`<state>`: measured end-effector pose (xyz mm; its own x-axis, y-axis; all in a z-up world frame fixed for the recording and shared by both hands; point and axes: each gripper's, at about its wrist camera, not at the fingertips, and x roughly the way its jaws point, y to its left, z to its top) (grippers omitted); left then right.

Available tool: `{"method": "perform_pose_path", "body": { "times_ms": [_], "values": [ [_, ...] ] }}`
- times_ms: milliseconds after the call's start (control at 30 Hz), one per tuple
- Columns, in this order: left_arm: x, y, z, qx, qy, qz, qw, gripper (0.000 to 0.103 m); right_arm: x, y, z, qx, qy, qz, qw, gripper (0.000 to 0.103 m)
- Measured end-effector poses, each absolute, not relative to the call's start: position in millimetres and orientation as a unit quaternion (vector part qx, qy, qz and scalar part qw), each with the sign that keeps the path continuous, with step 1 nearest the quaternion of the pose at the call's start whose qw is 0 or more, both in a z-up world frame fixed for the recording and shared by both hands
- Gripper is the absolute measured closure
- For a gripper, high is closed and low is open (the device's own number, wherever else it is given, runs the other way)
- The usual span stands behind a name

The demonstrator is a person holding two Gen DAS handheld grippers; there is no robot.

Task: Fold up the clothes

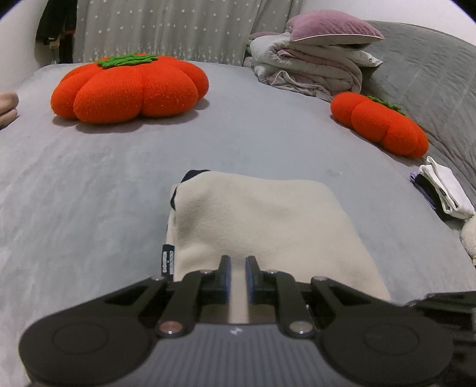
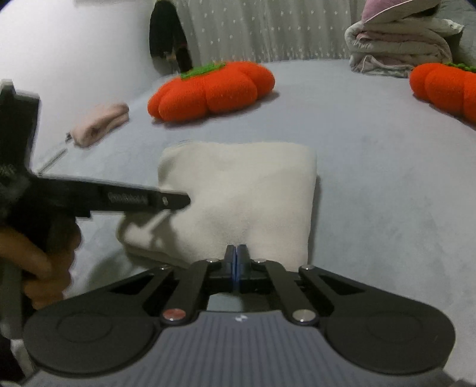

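A wide bed with a grey-blue plush cover (image 1: 89, 193) fills both views, with a star-printed grey curtain (image 1: 166, 26) behind it, a large orange pumpkin-shaped knitted cushion (image 1: 131, 89) at the far side, a second smaller orange pumpkin cushion (image 1: 380, 122) to the right, and a pile of folded grey and mauve quilts (image 1: 312, 62) near the wall. The task's thing, a cream fleece garment with a dark collar (image 1: 261, 220), lies flat in the middle of the bed, already folded into a compact rectangle, just in front of both tools. The left tool (image 1: 238, 263) has its jaws a little apart over the near edge of the garment, and I cannot tell if the cloth is pinched between them. The right tool (image 2: 236, 253) has its jaws pressed together at the near edge; whether a thin layer of cloth is caught there is not clear. I judge that the folding of this piece is nearly finished. The next move probably calls for a final fold or for carrying it aside, perhaps near the small stack of folded white and dark clothes (image 1: 440, 190), while keeping the layers aligned
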<state>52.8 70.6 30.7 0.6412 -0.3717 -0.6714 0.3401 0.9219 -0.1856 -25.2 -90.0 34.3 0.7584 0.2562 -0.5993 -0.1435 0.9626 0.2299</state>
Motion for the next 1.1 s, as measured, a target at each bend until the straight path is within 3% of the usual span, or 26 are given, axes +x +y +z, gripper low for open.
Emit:
{"method": "perform_pose_path", "body": {
  "times_ms": [267,300,333,967,1100],
  "values": [
    [51.4,68.9,30.2,-0.018,0.375,-0.196,0.906,0.09,-37.3,-104.9,42.0,0.088,0.309,0.069,0.945,0.103],
    [51.4,69.5,30.2,-0.019,0.375,-0.196,0.906,0.09,-37.5,-105.4,41.8,0.088,0.308,0.066,0.945,0.09],
    [51.1,69.3,30.3,-0.018,0.375,-0.196,0.906,0.09,-37.6,-105.9,41.7,0.088,0.308,0.062,0.945,0.086],
    [22.9,60.1,61.5,-0.007,0.363,-0.233,0.902,0.09,-32.8,-95.2,26.2,0.043,0.35,0.053,0.934,0.085],
    [20.7,44.7,46.9,0.023,0.378,-0.237,0.895,0.09,-34.8,-96.9,25.1,0.042,0.347,0.053,0.935,0.085]
  ]
}}
